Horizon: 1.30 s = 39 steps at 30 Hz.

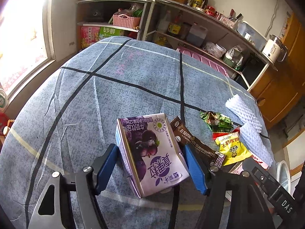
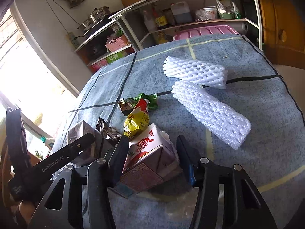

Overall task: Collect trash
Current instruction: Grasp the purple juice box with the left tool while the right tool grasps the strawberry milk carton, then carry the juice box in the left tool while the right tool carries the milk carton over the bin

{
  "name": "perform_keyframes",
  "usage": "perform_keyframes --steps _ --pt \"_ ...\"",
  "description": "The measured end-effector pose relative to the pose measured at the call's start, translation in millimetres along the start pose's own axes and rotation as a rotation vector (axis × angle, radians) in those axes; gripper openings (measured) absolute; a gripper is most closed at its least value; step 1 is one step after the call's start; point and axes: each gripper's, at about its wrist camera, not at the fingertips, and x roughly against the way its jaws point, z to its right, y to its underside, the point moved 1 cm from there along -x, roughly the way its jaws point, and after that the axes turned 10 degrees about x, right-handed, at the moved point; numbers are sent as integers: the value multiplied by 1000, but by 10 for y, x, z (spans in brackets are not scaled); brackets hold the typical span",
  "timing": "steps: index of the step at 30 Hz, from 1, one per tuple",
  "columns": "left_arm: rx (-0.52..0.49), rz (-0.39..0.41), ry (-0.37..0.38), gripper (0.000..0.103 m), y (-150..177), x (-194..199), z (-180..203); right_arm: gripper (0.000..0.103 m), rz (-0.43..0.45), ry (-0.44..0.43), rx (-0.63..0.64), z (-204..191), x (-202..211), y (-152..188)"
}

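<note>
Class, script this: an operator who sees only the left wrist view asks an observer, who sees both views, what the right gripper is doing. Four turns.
Operator: Where is the right gripper?
Observer: Its jaws straddle a red carton lying on the blue cloth.
Operator: Is the carton gripped?
Observer: The finger on the picture's left touches it. Whether the other one does, I cannot tell.
</note>
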Motion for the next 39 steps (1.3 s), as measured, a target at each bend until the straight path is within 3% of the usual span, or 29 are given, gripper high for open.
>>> perform_keyframes --steps 4,11,19,26,39 --pt "12 3 21 66 17 38 -31 41 25 -22 9 -29 37 -1" --pt "8 25 32 59 76 149 -76 36 61 -59 35 -87 149 60" --pt "8 56 61 59 214 361 -104 36 131 -29 99 -142 399 96" --pt "-50 83 96 59 364 601 63 36 165 -2 110 -122 558 150" --pt "-138 92 183 59 614 925 466 36 199 -59 14 258 957 201"
